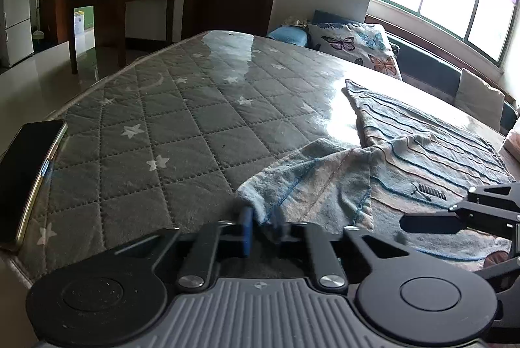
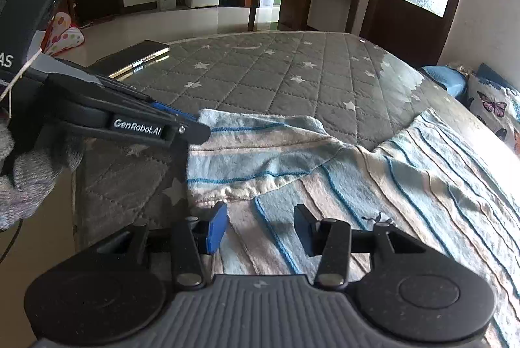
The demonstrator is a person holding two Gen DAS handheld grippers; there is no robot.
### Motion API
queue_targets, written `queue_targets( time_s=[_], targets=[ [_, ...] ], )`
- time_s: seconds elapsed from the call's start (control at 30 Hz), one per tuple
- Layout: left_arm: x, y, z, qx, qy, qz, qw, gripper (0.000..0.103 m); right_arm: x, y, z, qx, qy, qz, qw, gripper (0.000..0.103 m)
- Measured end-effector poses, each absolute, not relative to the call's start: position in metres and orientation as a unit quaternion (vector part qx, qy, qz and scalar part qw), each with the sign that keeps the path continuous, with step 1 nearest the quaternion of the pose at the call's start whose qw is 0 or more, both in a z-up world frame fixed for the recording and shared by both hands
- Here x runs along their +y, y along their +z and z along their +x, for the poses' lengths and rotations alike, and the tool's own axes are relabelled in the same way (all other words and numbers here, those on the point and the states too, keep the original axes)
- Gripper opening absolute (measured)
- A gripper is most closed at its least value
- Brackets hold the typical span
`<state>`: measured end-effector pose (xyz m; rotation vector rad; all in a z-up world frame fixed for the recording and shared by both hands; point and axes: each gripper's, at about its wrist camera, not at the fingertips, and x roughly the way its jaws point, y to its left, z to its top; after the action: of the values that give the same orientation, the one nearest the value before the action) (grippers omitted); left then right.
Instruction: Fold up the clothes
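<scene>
Left wrist view: one striped garment, two grippers, one phone.

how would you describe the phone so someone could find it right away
Start at the grey quilted mattress printed with white stars. Follow it to the corner farthest from the striped garment: the phone lies flat there at the edge. It is the only dark, glossy, gold-rimmed slab; everything else is cloth.

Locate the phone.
The phone lies at the left edge of the star-quilted mattress in the left wrist view, well left of the striped garment.
</scene>
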<state>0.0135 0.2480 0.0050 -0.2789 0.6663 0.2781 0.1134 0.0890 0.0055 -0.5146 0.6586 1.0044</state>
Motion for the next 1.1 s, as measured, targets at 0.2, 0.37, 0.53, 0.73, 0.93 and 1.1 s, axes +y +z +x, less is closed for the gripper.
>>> queue_targets(
  time_s=[0.2, 0.37, 0.53, 0.73, 0.93, 1.1],
  targets=[
    [0.234, 0.028, 0.006, 0.278, 0.101, -0.13, 0.946, 0.003, 0.073, 0.015, 0.119, 0.306, 0.452, -0.235, 0.804, 0.046],
    [0.207, 0.049, 0.002, 0.242, 0.031, -0.101, 0.964, 0.002, 0.059, 0.022, 0.124, 0.306, 0.439, -0.232, 0.812, 0.046],
    [0.177, 0.055, 0.002, 0.231, -0.045, -0.076, 0.969, 0.002, 0.031, 0.034, 0.134, 0.304, 0.407, -0.228, 0.831, 0.046],
    [0.182, 0.045, 0.004, 0.262, 0.004, -0.071, 0.962, 0.003, -0.002, 0.041, 0.146, 0.307, 0.368, -0.221, 0.849, 0.046],
    [0.189, 0.034, 0.007, 0.292, 0.061, -0.069, 0.952, 0.021, -0.007, 0.035, 0.147, 0.312, 0.374, -0.214, 0.847, 0.046],
    [0.222, 0.024, 0.013, 0.31, 0.166, -0.082, 0.933, 0.055, 0.008, 0.023, 0.141, 0.322, 0.396, -0.217, 0.832, 0.046]
  ],
)
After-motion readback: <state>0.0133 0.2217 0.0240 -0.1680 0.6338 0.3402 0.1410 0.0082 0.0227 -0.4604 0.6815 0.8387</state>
